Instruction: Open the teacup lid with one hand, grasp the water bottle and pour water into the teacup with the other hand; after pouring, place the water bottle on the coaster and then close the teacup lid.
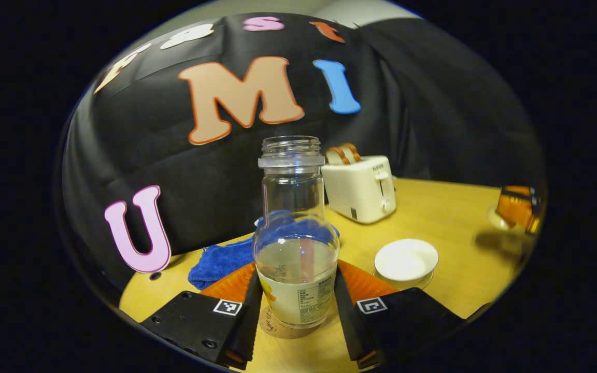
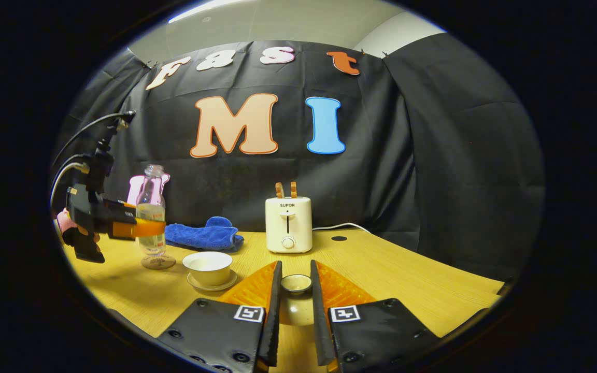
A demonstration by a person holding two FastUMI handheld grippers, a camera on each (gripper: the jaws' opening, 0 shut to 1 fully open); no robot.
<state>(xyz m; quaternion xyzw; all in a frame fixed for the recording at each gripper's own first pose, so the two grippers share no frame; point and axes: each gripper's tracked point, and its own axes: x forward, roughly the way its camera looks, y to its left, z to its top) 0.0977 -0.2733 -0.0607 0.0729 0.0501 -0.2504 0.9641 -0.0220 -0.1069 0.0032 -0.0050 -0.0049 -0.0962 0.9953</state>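
The clear, capless water bottle (image 1: 297, 243), partly filled, stands upright on the round coaster (image 1: 278, 326) between the fingers of my left gripper (image 1: 297, 269), which press on both its sides. The right gripper view shows the same: left gripper (image 2: 140, 227) around the bottle (image 2: 151, 217) on the coaster (image 2: 158, 262). The white teacup (image 2: 208, 267) sits uncovered on its saucer (image 2: 195, 282), just right of the coaster. My right gripper (image 2: 295, 269) is shut on the knob of the teacup lid (image 2: 297, 305), held above the table to the cup's right; it appears far right as the right gripper (image 1: 521, 207).
A white toaster (image 2: 288, 224) with bread slices stands at the back of the wooden table (image 2: 407, 280). A blue cloth (image 2: 202, 235) lies behind the cup and bottle. A hand (image 2: 73, 233) holds the left gripper at the table's left edge.
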